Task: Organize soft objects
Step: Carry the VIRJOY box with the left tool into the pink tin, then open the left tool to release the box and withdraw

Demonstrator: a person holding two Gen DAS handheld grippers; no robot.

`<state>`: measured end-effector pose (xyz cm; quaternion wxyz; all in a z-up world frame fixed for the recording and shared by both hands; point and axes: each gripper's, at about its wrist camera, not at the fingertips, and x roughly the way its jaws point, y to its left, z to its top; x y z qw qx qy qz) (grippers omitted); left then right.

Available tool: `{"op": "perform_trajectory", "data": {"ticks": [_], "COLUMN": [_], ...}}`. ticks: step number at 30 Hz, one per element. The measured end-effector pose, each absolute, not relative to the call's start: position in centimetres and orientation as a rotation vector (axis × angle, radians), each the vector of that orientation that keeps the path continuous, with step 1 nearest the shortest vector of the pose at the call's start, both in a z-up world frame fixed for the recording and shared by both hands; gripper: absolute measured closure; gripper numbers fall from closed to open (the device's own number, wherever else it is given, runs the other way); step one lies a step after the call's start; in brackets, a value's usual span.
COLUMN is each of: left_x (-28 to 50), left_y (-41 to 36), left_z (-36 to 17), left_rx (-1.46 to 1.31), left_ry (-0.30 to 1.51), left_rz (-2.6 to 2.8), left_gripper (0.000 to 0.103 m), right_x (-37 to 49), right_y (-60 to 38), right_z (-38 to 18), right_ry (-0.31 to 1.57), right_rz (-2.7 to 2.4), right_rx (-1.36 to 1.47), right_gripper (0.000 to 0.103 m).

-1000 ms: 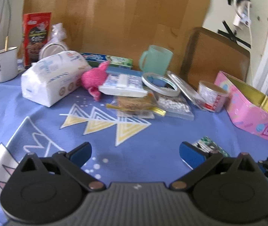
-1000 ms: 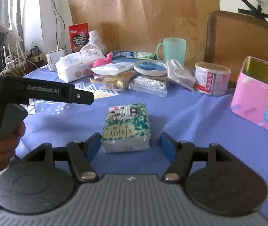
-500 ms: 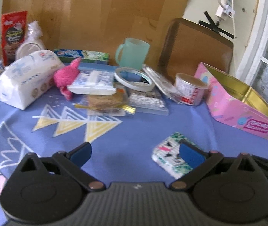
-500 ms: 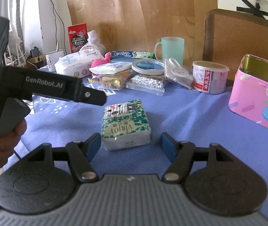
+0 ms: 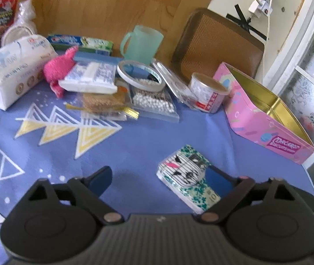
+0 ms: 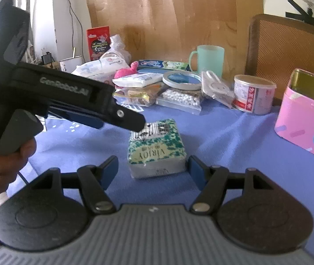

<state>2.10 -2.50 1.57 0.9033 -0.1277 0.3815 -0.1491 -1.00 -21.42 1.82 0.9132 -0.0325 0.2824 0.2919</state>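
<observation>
Left to right on the blue tablecloth (image 5: 148, 145): big white tissue pack (image 5: 13, 70), pink plush toy (image 5: 58, 67) touching a flat white-blue pack (image 5: 90, 78), tape roll (image 5: 140, 75) lying over a bag of white beads (image 5: 154, 101), green mug (image 5: 142, 44) behind them, small can (image 5: 207, 92), open pink tin (image 5: 265, 114) far right.

Small green-patterned tissue pack (image 6: 156, 145) lies flat mid-table, apart from the pile.

Left gripper (image 5: 160, 176): jaws wide apart, holding nothing; its right finger (image 5: 220, 180) overlaps the pack's near edge, contact unclear.

Right gripper (image 6: 152, 169): jaws spread, pack sits between the fingers, right fingertip (image 6: 193, 166) just beside its corner, not clamped.
</observation>
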Motion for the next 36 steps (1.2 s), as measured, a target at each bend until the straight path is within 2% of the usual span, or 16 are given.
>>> {"op": "perform_trajectory", "data": {"ticks": [4, 8, 9, 10, 12, 17, 24, 30, 36], "left_x": [2.6, 3.1, 3.3, 3.4, 3.6, 4.5, 8.1, 12.0, 13.4], "left_y": [-3.4, -4.1, -4.2, -4.4, -4.9, -7.9, -16.6, -22.7, -23.4], "left_z": [1.2, 1.1, 1.1, 1.1, 1.3, 4.2, 9.1, 8.4, 7.1], "left_rx": [-0.261, -0.259, -0.265, -0.276, -0.290, -0.223, -0.098, -0.108, -0.107], "left_ry": [0.822, 0.826, 0.828, 0.837, 0.844, 0.774, 0.625, 0.647, 0.669], "left_rz": [-0.339, -0.345, -0.347, -0.361, -0.374, -0.436, -0.600, -0.656, -0.604], "left_gripper": [0.023, 0.040, 0.044, 0.052, 0.057, 0.058, 0.058, 0.058, 0.048], "right_x": [-0.5, 0.2, 0.3, 0.2, 0.0, -0.6, 1.3, 5.0, 6.7], "right_y": [-21.2, -20.9, -20.9, -20.8, -21.0, -23.1, -29.2, -33.6, -34.3], "right_z": [1.6, 1.3, 1.3, 1.3, 1.4, 2.7, 6.2, 5.9, 4.2], "right_ry": [0.592, 0.614, 0.611, 0.605, 0.591, 0.471, 0.293, 0.299, 0.346], "right_rz": [0.601, 0.589, 0.588, 0.584, 0.573, 0.491, 0.267, 0.089, 0.023], "right_rx": [-0.079, -0.090, -0.092, -0.096, -0.095, -0.068, -0.002, 0.036, 0.051], "right_gripper": [0.031, 0.032, 0.034, 0.046, 0.047, 0.048, 0.048, 0.047, 0.040]}}
